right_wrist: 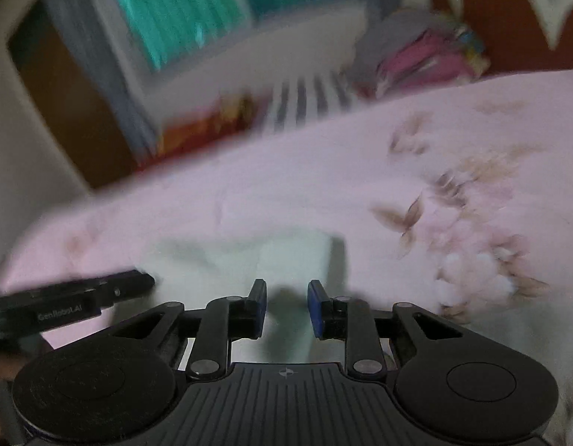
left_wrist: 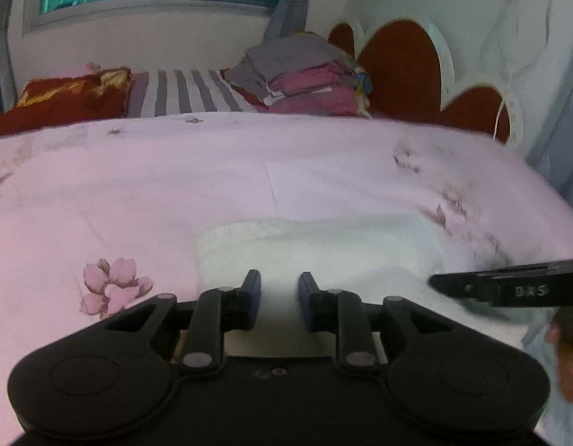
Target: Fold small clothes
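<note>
1. While I look along my left claw (left_wrist: 279, 297), I see its blue pads parted by a narrow gap, with nothing pinched between them; only white cloth shows below the gap.
2. That white garment (left_wrist: 323, 249) lies flat on the pink flowered bedspread (left_wrist: 212, 171), near the bed's close edge, its gathered edge towards the left of that view.
3. My right claw (right_wrist: 287, 304) is likewise a little open and grips nothing; the white cloth lies under and ahead of it, though this view is badly smeared.
4. Each claw shows in the other's camera: the right one enters the left view from the right edge, low over the garment; the left one enters the right view from the left.
5. At the far side of the bed sit a pile of folded clothes (left_wrist: 305, 74), a striped pillow (left_wrist: 189, 93) and a red cushion (left_wrist: 70, 93).
6. A person's hand (left_wrist: 569, 349) shows at the right edge of the left view.
</note>
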Tool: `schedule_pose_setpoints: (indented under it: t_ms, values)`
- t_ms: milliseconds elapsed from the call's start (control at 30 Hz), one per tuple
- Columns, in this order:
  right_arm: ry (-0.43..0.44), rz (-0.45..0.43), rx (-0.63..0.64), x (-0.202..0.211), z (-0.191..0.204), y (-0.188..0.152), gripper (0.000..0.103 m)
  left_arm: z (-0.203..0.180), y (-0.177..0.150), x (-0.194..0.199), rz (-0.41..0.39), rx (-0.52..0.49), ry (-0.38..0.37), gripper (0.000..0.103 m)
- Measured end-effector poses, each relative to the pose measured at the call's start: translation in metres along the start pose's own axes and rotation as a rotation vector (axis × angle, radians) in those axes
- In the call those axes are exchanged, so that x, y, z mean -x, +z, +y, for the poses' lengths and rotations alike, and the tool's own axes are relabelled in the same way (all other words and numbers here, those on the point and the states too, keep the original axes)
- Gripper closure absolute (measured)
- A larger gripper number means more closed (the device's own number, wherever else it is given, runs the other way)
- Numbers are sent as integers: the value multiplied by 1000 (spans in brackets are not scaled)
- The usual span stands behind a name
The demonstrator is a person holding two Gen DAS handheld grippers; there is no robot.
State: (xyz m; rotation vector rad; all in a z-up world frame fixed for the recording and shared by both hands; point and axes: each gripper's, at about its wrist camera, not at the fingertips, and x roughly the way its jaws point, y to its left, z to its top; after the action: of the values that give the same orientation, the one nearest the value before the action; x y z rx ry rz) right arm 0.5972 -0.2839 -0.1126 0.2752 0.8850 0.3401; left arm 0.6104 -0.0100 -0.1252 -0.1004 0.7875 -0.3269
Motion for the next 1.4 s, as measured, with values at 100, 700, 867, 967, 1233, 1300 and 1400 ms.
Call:
schedule_pose_setpoints:
  t_ms: [100,700,867,967,1233,1300,1400]
  values:
    - [-10,28,5,-11,-1,11,77,7,9,29,-78,30,-42,83]
    - [-13,-67,213,6,29,4,77,-11,-17,46,-100,-23,-84,81]
    - [-54,-13,352,8,48,-36,77,-28,-41,48,-58,-52,-80,81]
    - [-99,-43,351,21,51,-39,77,-33,-50,68,-87,-38,-94,81]
    - [-31,27,452,60,66,-101,77,-32,-105,101,-15,0,-52,81]
    - [-59,47,453,63,59,-119,77,-32,-118,108,4,2,-28,81]
    - [-63,52,404,76,53,-131,77,-36,-129,119,9,1,-9,81]
